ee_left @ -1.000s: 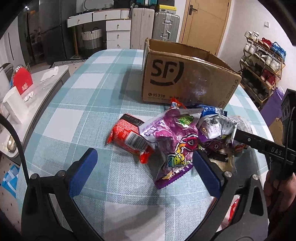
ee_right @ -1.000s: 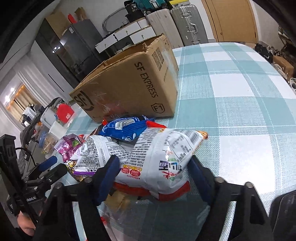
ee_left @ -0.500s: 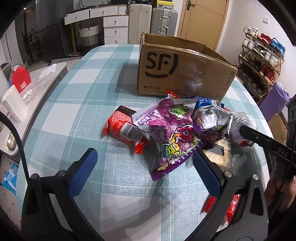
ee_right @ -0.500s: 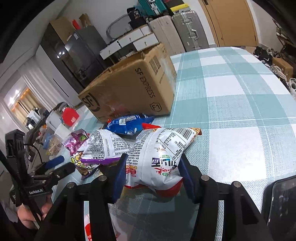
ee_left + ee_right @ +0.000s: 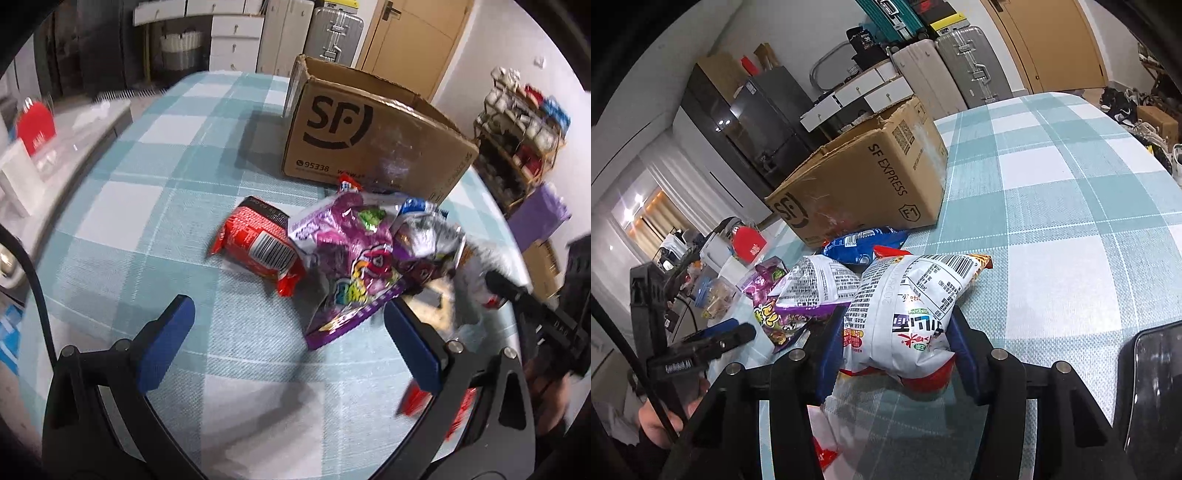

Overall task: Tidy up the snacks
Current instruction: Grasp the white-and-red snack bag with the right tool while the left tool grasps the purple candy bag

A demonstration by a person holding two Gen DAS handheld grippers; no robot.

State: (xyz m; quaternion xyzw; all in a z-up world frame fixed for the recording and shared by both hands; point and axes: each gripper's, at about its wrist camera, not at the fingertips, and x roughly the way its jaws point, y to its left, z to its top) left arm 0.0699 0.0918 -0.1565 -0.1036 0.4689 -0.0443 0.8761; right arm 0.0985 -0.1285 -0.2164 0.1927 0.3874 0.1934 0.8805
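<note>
A pile of snack bags lies on the checked tablecloth (image 5: pixel 155 236) in front of an open SF cardboard box (image 5: pixel 369 144). In the left wrist view a red packet (image 5: pixel 258 247) lies left of a purple candy bag (image 5: pixel 354 266). My left gripper (image 5: pixel 288 343) is open and empty, just short of the pile. My right gripper (image 5: pixel 894 343) is shut on a white chip bag (image 5: pixel 908 310) at its near end. Beside it lie a white-and-purple bag (image 5: pixel 816 284) and a blue bag (image 5: pixel 864 240). The box also shows in the right wrist view (image 5: pixel 864 181).
A side counter (image 5: pixel 55 147) with a red stand is left of the table. Suitcases (image 5: pixel 332 33) and white drawers stand at the back, a shoe rack (image 5: pixel 524 125) at the right. A dark phone-like object (image 5: pixel 1156 387) lies at the right wrist view's lower right.
My right gripper's fingers have closed in on the white chip bag and now pinch it. My left gripper has stayed open, with the view shifting slightly.
</note>
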